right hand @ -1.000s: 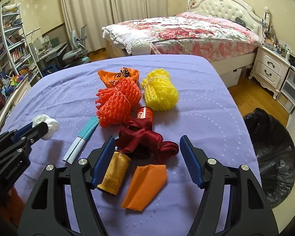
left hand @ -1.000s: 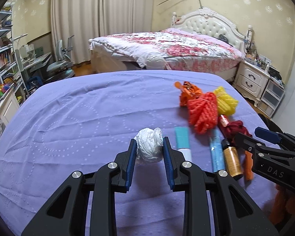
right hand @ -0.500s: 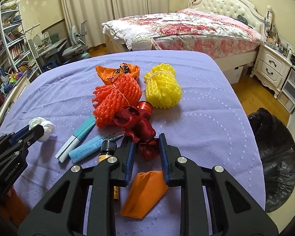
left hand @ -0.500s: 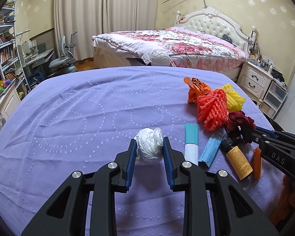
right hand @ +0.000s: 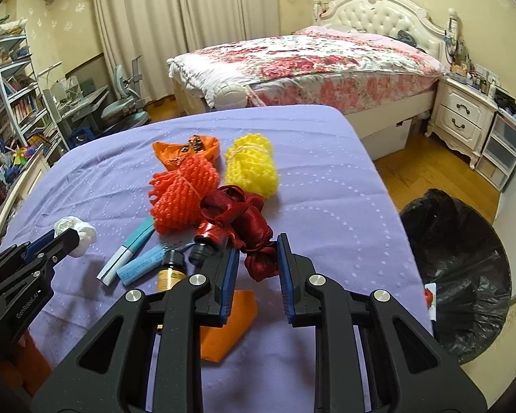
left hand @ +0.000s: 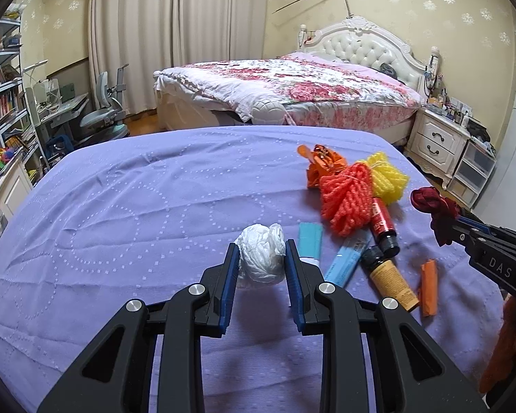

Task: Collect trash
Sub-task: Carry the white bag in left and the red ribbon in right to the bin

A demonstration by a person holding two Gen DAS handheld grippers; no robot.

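Carrying both loads to the black-lined bin (right hand: pixel 461 275) calls for steady pressure: the left claw (left hand: pixel 261 258) is clamped on the white plastic wad (left hand: pixel 259 260), the right claw (right hand: pixel 258 258) on the dark red ribbon (right hand: pixel 244 220), both apparently held clear of the purple surface (left hand: pixel 127 206), and the ribbon's loose loops could snag the orange foam net (right hand: pixel 182 203). Only the right wrist view shows the bin, on the floor just off the surface's right edge; the left view instead shows the ribbon dangling from the right claw above the bottles (left hand: pixel 388 275).
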